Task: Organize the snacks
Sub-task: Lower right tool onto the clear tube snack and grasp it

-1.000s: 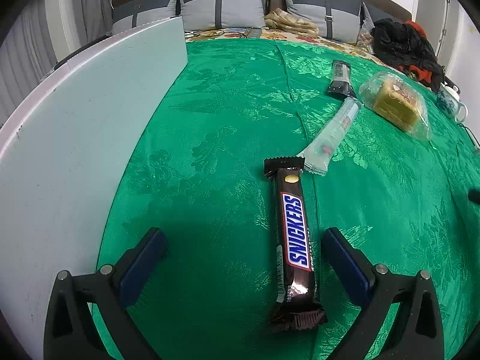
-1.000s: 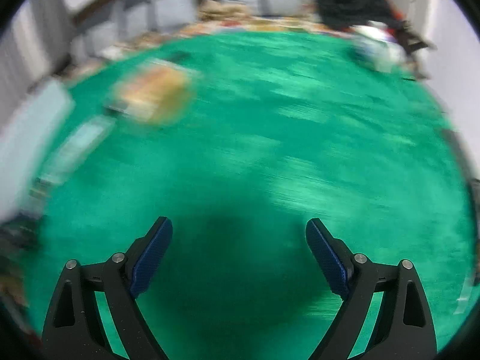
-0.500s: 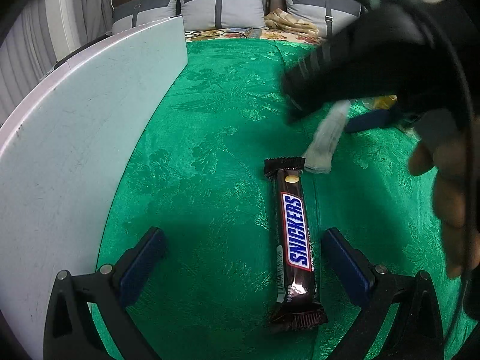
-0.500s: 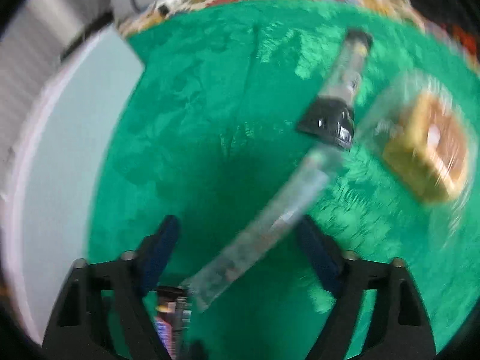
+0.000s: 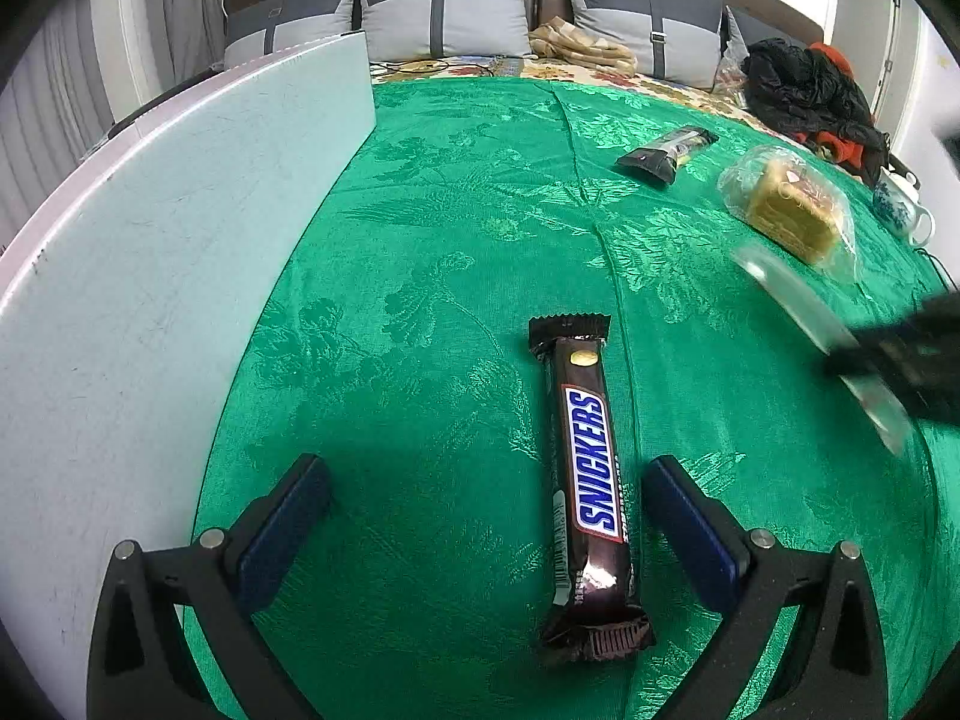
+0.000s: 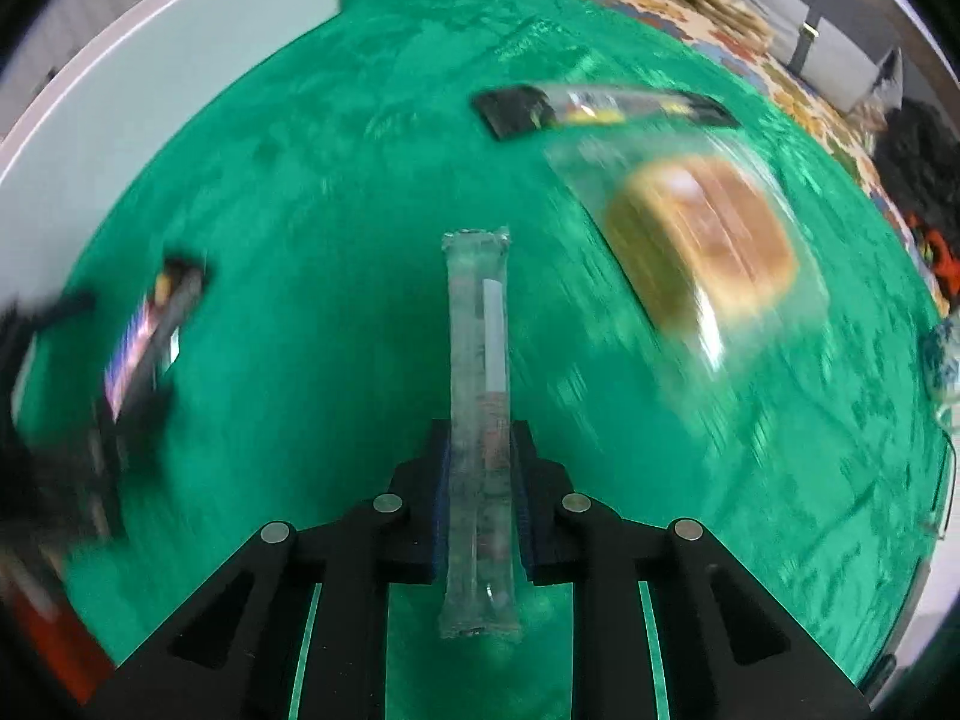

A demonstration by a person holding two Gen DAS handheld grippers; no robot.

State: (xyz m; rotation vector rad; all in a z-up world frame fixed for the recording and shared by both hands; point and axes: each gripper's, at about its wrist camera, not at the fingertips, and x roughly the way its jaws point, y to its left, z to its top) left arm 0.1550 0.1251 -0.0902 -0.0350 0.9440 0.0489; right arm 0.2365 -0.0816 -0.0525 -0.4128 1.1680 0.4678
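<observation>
Bed (image 5: 456, 192): covered with green floral damask cloth. Beyond its far edge, a patterned bedspread (image 5: 480, 67) and grey two-tone pillows (image 5: 447, 18) against a dark headboard. Left of the bed, a white panel (image 5: 150, 276); behind that, grey curtains (image 5: 54, 114). Dark clothing heap (image 5: 804, 90) at the far right.

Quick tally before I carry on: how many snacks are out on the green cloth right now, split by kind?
Chocolate bar in brown wrapper: 1
Dark-ended bar, far side: 1
Cake in clear bag: 1
Long clear packet, held in the right claw: 1
Total: 4
</observation>
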